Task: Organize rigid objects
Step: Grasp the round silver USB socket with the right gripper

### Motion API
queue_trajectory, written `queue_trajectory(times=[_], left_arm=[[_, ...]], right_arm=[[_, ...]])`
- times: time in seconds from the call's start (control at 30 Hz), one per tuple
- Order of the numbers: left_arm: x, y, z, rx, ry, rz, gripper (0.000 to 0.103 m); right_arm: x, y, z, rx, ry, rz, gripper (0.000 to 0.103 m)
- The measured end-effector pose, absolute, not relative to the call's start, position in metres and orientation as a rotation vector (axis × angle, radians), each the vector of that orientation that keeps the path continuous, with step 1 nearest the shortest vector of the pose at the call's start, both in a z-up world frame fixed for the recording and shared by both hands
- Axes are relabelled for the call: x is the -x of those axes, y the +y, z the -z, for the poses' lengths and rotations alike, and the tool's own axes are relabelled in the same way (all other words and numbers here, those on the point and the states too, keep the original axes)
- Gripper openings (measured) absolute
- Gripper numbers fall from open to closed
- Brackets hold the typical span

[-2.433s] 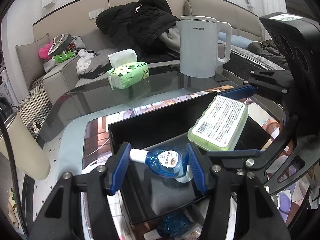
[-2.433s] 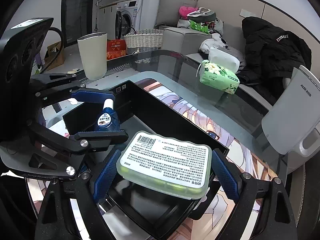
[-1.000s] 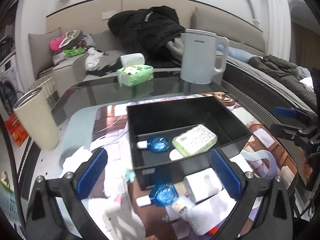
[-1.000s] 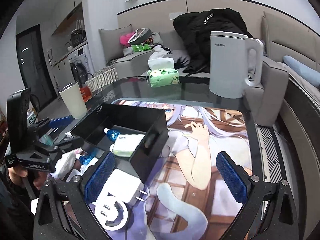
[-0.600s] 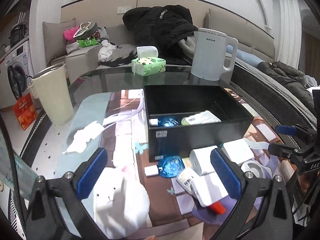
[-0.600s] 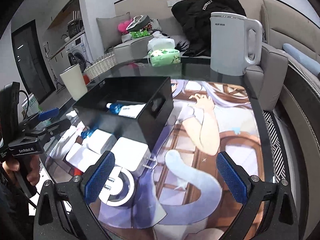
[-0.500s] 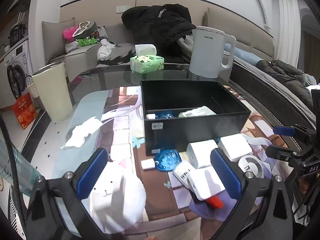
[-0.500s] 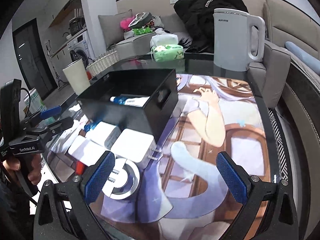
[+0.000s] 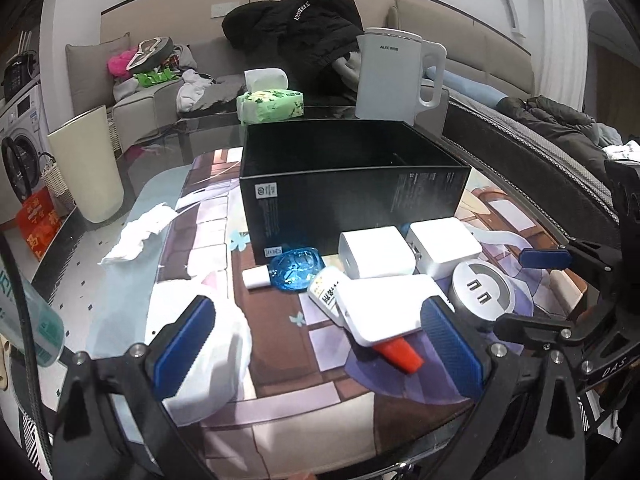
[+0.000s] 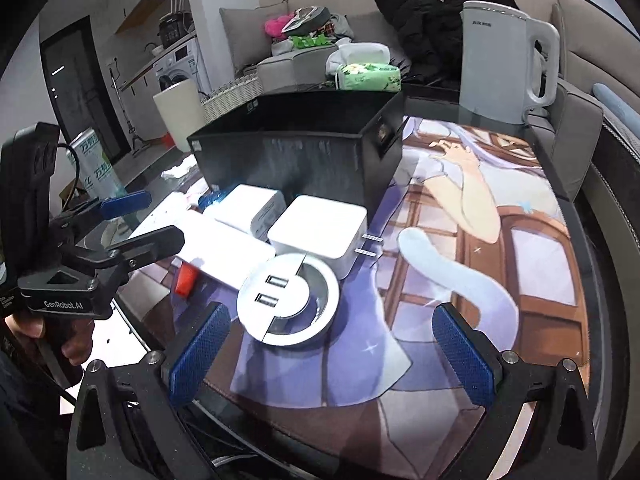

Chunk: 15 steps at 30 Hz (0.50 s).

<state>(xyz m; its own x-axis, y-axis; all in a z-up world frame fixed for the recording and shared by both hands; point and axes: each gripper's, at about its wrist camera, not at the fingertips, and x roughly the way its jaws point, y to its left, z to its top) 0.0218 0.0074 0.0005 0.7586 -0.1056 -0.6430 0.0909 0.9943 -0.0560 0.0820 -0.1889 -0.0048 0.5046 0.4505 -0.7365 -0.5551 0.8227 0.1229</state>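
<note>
A living room with a grey sectional sofa (image 9: 160,92) along a beige panelled wall (image 9: 180,8). A black jacket (image 9: 296,24) is heaped on the sofa's back beside a pile of loose clothes (image 9: 152,68). A white washing machine (image 10: 180,60) stands in an alcove on the left, near a dark doorway (image 10: 80,80). A woven basket (image 10: 232,96) sits by the sofa. The glass-topped bench (image 9: 200,136) carries an illustrated anime mat (image 10: 500,200). Lighting is cool and even.

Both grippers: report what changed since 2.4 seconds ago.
The left gripper let go of a blue bottle and the right gripper a green case, both into the black box. Both pulled back, open. The box and white kettle stayed put.
</note>
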Motion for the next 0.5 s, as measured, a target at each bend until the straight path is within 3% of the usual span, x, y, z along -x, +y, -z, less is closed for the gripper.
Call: queue_trajectory(times=[0.5], left_arm=[[-0.014, 0.014, 0.014, 0.044, 0.739, 0.083, 0.103]], right_arm=[[-0.086, -0.164, 0.016, 0.283, 0.822, -0.598, 0.102]])
